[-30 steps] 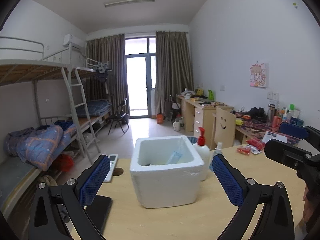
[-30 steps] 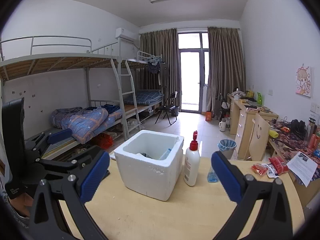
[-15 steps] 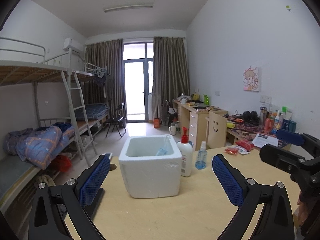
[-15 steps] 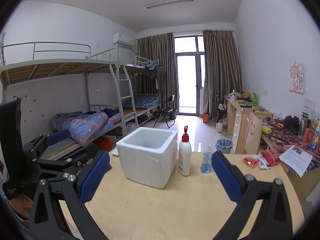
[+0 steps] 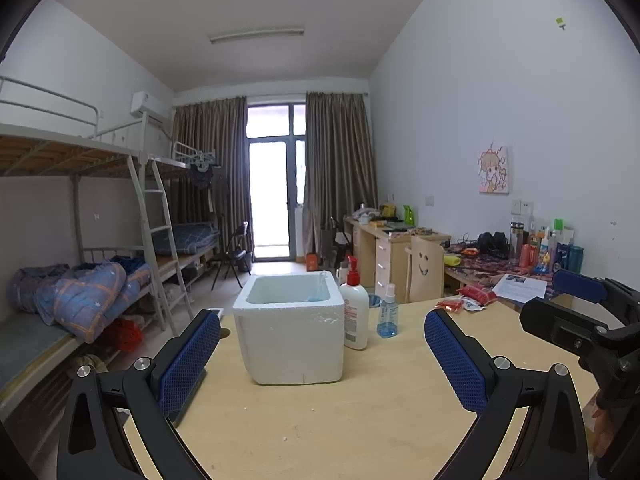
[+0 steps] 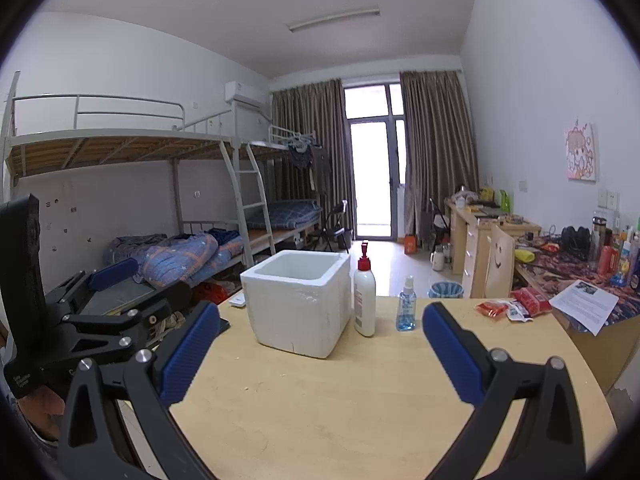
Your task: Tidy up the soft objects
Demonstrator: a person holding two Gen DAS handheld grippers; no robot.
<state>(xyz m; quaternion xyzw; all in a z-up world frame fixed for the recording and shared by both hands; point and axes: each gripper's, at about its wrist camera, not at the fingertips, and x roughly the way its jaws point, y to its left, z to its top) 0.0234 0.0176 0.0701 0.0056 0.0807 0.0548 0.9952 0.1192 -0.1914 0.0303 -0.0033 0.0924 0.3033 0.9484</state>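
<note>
— What's closest to the cameras?
— The two claws. The left claw (image 5: 322, 354) has its blue-padded fingers (image 5: 188, 356) spread wide apart with nothing between them, above the pale wooden worktop (image 5: 360, 420). The right claw (image 6: 320, 346) stands the same way: fingers far apart, empty, over the same worktop. Each shows at the edge of the other's view.

— And the soft things to be sorted?
— Look in the white foam box (image 5: 290, 328), which sits on the worktop ahead of both claws, apart from them. From the left wrist view a light blue soft item (image 5: 320, 294) leans against the inside of the box's far right wall. What it is exactly, I cannot tell. From the right wrist view the inside is mostly hidden by the rim.

— What stands beside the box?
— Just to its right, a white pump bottle (image 5: 354, 312) with a red top, very close to the box wall. Further right, a small clear spray bottle (image 5: 387, 312) of blue liquid. Farther along the right edge lie red snack packets (image 6: 512, 306) and a printed sheet (image 6: 584, 306).

— Beyond that?
— Bunk beds (image 6: 140, 184) with a blue quilt on the left, desks on the right, and a curtained glass door (image 5: 272, 200) at the far end.
</note>
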